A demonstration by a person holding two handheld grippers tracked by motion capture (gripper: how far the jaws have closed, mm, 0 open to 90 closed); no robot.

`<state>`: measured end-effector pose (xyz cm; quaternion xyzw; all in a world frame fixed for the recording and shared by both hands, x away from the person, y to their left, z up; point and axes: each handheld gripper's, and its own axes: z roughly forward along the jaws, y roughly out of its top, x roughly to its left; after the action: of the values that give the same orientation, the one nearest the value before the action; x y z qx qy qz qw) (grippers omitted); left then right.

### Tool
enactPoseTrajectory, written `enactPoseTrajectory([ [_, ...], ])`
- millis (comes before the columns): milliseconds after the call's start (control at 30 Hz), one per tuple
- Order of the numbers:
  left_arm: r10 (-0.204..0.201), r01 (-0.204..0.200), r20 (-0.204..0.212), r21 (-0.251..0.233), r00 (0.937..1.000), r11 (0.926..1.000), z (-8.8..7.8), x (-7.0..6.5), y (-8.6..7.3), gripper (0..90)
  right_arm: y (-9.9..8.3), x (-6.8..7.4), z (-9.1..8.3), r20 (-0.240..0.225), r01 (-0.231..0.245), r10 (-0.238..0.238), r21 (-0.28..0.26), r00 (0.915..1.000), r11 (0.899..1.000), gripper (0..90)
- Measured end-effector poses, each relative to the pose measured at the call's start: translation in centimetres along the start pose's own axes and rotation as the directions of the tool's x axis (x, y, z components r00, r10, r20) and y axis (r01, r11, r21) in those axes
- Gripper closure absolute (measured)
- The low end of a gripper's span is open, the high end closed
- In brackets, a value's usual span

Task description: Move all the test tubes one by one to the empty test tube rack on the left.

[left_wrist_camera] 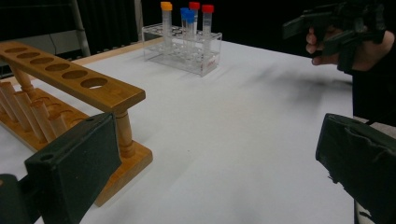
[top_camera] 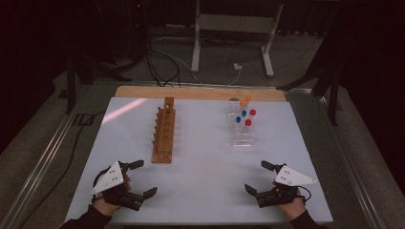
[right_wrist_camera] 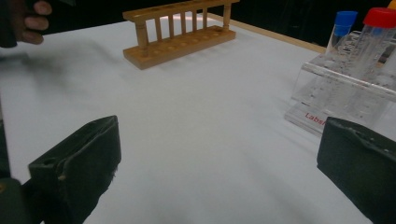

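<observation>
High view, capped tubes [top_camera: 244,116] in clear rack [top_camera: 241,139]

Dim room around me, black toward twelve o'clock. My white table [top_camera: 200,191] catches soft overhead light, glare streak at eleven o'clock. Faint smeared shadows lie under my hands; near jaws blur.

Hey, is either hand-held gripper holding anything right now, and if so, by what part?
Nothing is held. The left hand-held gripper and the right hand-held gripper are both open over bare table.

Empty wooden tube rack [top_camera: 163,136] left of centre; clear rack [top_camera: 242,134] holding upright capped tubes [top_camera: 246,123] right
</observation>
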<state>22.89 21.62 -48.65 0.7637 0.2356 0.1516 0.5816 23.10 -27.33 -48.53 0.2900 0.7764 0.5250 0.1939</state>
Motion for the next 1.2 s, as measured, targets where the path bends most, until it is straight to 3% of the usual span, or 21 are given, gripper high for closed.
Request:
enactPoseTrajectory([
  [267,0.003,-0.003,-0.002,0.006,1.0,1.0,0.1,0.0,0.0,0.6,1.6,0.6,-0.2,0.055,0.019,-0.019,0.0,0.9983,1.0,2.4],
  [367,-0.003,0.003,-0.004,-0.001,1.0,1.0,0.0,0.0,0.0,0.6,2.2,0.5,-0.1,0.051,0.01,-0.01,-0.005,0.9987,1.0,0.0],
  [867,-0.003,0.003,-0.011,0.0,0.9999,1.0,0.0,0.1,0.0,0.6,5.6,-0.8,0.3,0.106,0.029,-0.022,-0.064,0.9942,0.998,0.0],
  [1200,-0.002,0.002,-0.011,-0.002,0.9999,1.0,0.0,0.0,0.0,0.6,7.2,-1.8,2.0,0.159,0.042,-0.029,-0.079,0.9869,0.996,0.0],
])
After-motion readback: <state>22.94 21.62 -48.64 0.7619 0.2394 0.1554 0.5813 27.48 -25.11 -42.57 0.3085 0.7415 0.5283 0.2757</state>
